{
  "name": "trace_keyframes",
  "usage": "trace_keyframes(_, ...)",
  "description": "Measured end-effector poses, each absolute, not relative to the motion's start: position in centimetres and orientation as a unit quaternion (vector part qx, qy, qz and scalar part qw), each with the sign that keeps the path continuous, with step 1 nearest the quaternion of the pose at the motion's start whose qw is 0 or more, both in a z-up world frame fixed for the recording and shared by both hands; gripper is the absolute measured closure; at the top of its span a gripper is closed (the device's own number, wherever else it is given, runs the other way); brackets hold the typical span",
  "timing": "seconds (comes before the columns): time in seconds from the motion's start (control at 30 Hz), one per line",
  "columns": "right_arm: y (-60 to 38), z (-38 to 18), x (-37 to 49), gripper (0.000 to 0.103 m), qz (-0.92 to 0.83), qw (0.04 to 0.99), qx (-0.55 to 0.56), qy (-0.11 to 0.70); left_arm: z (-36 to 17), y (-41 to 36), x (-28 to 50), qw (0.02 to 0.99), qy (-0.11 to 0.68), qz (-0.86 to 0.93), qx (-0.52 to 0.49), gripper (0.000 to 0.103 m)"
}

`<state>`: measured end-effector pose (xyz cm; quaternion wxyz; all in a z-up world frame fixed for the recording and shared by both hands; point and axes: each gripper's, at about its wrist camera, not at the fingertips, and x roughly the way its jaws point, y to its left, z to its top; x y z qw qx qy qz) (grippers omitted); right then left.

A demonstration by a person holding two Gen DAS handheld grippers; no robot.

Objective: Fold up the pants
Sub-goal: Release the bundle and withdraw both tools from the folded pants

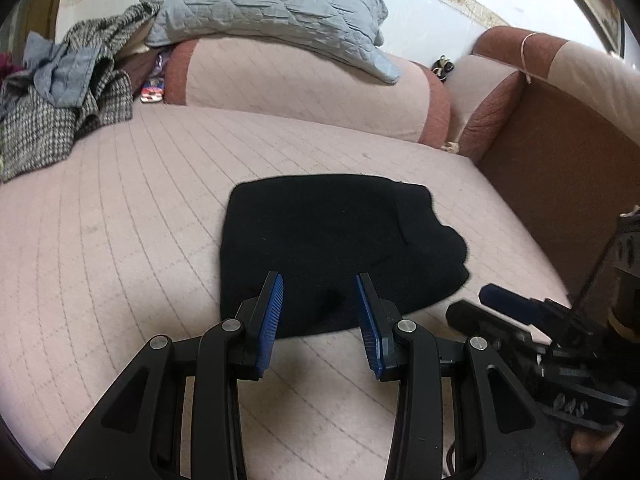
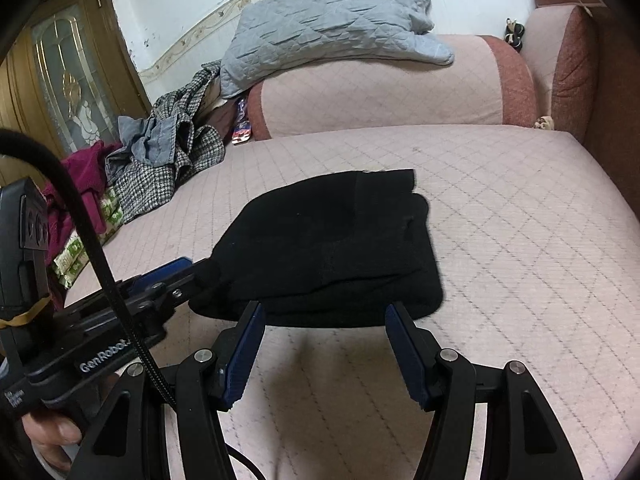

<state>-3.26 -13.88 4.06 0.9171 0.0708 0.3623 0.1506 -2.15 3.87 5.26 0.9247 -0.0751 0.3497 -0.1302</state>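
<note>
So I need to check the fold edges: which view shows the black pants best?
The right wrist view: the folded black pants show their stacked layers along the near edge. The left wrist view shows only a flat dark shape.

One folded pair of black pants point(image 1: 332, 248), two grippers, one grey quilted blanket point(image 1: 276, 4) and one checked garment point(image 1: 48, 128) share a pink sofa point(image 1: 120, 220).

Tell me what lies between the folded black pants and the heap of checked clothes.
Only bare quilted pink cover. In the left wrist view, nothing sits between the black pants and the checked clothes; the right wrist view agrees.
</note>
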Motion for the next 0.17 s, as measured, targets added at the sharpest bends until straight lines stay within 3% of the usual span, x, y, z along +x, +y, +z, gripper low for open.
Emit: trace_keyframes(0.17,-15.6,4.0,-3.8,0.042,0.136,0.918,0.088,0.363,5.0,3.4,-2.6,0.924,0.358,-0.118,-0.066,0.067)
